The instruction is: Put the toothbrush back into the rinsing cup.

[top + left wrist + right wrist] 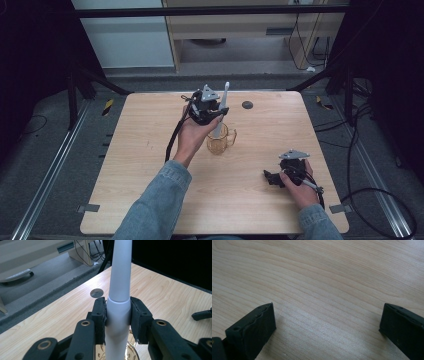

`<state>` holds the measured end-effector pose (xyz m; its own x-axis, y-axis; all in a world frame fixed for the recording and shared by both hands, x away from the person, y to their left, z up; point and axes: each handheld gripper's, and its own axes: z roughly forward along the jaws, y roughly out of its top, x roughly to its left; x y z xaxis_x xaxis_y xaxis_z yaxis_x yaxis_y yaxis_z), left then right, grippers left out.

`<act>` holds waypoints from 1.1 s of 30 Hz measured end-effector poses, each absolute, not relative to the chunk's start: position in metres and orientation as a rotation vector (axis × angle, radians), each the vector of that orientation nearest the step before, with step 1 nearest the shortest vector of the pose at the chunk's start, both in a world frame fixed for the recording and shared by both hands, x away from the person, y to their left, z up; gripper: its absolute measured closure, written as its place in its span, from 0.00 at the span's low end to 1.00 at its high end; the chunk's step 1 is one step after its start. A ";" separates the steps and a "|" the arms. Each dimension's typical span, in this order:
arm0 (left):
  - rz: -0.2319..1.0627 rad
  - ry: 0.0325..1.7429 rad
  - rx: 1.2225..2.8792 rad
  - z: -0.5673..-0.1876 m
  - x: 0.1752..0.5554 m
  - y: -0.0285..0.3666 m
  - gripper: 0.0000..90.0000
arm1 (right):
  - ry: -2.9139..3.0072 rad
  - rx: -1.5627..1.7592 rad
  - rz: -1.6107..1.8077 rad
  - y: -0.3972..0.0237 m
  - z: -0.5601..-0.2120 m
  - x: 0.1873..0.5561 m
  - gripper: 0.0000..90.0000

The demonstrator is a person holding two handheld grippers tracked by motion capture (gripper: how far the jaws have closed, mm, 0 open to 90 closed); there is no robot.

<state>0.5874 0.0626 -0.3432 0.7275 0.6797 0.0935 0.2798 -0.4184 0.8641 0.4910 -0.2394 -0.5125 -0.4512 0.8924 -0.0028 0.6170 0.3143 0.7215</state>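
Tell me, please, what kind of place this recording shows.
Probably a lab or workshop set up for recording, not a home: a bare wooden table stands inside a dark metal frame, loose cables trail over grey carpet, and office furniture stands behind.

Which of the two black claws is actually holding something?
The left gripper, above the glass mug: its jaws clamp the white toothbrush. The right gripper rests open on the table.

Both tools black: left tool [212, 111], right tool [272, 178]. Grey triangular top plates, black trailing cables. Brass-ringed screw holes on jaws; denim sleeves.
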 end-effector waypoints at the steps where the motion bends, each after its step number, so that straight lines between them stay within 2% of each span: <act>1: 0.557 0.729 2.010 -0.344 0.587 0.063 0.75 | 2.183 1.341 0.928 -0.239 -0.513 0.491 0.00; 33: 0.505 0.794 2.034 -0.379 0.598 0.068 0.75 | 2.182 1.339 0.927 -0.239 -0.513 0.491 0.00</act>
<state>0.5979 0.0676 -0.3791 0.7143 0.6978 0.0537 0.3445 -0.4174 0.8409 0.4911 -0.2394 -0.5127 -0.4510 0.8925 -0.0056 0.6157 0.3156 0.7220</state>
